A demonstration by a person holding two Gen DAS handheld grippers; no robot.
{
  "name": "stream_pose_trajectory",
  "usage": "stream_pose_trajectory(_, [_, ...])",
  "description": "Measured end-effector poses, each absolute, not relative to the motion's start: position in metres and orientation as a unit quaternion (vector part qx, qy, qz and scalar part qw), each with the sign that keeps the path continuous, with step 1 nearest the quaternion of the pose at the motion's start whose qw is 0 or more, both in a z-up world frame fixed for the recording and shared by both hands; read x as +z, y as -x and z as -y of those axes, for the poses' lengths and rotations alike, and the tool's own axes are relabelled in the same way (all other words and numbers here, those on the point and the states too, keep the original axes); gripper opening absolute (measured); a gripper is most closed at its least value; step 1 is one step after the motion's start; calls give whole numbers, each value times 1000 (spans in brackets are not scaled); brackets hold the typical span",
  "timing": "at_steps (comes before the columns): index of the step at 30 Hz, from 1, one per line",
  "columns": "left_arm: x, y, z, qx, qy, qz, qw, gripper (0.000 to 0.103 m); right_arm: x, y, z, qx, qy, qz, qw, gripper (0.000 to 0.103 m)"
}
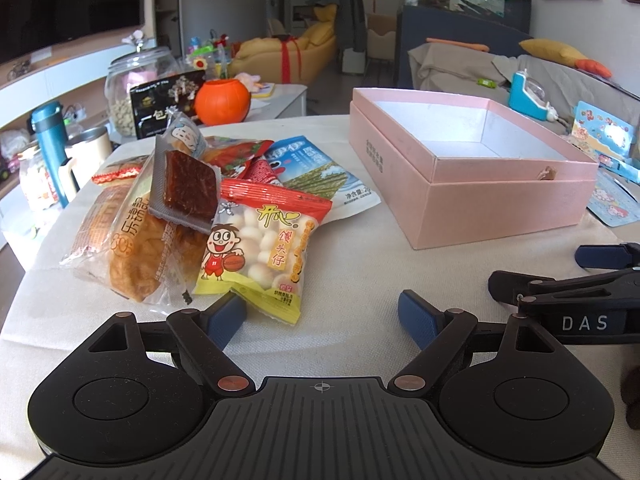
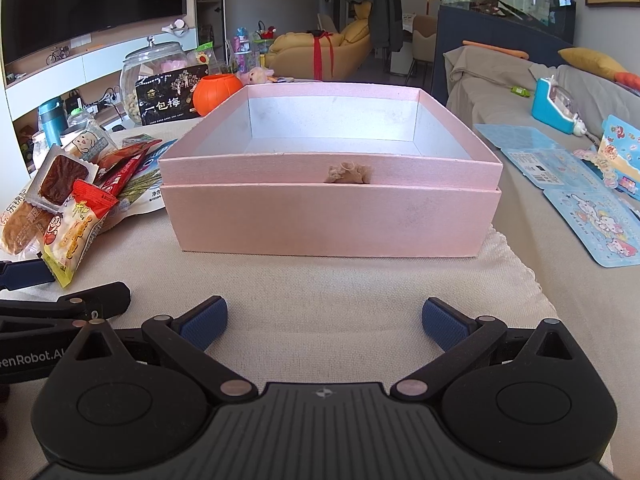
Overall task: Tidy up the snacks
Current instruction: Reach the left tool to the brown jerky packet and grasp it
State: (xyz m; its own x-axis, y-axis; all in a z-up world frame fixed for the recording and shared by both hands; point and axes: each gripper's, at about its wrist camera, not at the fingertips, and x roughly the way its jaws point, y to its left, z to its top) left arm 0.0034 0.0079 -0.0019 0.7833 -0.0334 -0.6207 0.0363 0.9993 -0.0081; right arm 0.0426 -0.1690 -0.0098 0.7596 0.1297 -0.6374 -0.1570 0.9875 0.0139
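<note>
A pile of snack packets lies on the cloth-covered table, at left in both views. The nearest is a yellow and red bag of round biscuits (image 1: 256, 248), also in the right wrist view (image 2: 76, 232). A dark jerky packet (image 1: 186, 186) lies on a bread packet (image 1: 136, 248), with a blue seaweed packet (image 1: 320, 172) behind. An open, empty pink box (image 1: 472, 168) stands at right, straight ahead in the right wrist view (image 2: 332, 216). My left gripper (image 1: 322, 314) is open, just short of the biscuit bag. My right gripper (image 2: 325, 322) is open and empty before the box.
A glass jar (image 1: 132, 88), a black plum box (image 1: 168, 100), an orange pot (image 1: 222, 102), a teal flask (image 1: 50, 144) and a mug stand at the table's far left. Blue sticker cards (image 2: 580, 192) and a blue toy (image 2: 556, 106) lie on the sofa at right.
</note>
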Motion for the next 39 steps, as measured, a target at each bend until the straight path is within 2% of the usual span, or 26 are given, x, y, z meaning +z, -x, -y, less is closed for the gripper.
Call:
stream_pose_trajectory(2, [0,-9,-15,-31,10,-330,943,87,-7,-51,168,82,19,-351,933,103])
stream_pose_trajectory(7, [15,-18,-40,-36,36,-338,940,77,6,-85,160,55,8,-448,893,103])
stream_pose_trajectory(12, [44,3,-68,-102,78,-312,941,77,9,-107,148,28,7,-492,870,103])
stream_pose_trajectory(15, [57,10,-83,-87,75,-288,951,77,12,-115,146,71,15,-488,870,103])
stream_pose_trajectory(18, [62,6,-103,-48,80,-278,956,77,15,-127,141,89,-24,-481,872,103])
stream_pose_trajectory(23, [50,-3,-129,-14,95,-311,946,74,19,-144,121,195,-98,-467,857,98])
stream_pose_trajectory(26, [44,-3,-138,1,102,-321,942,69,18,-135,83,254,-54,-465,846,98])
stream_pose_trajectory(32, [53,-4,-139,1,98,-311,945,65,19,-93,27,318,74,-429,842,95])
stream_pose_trajectory(39, [54,-19,-91,-52,34,-309,949,58,27,-78,66,258,151,-403,865,94])
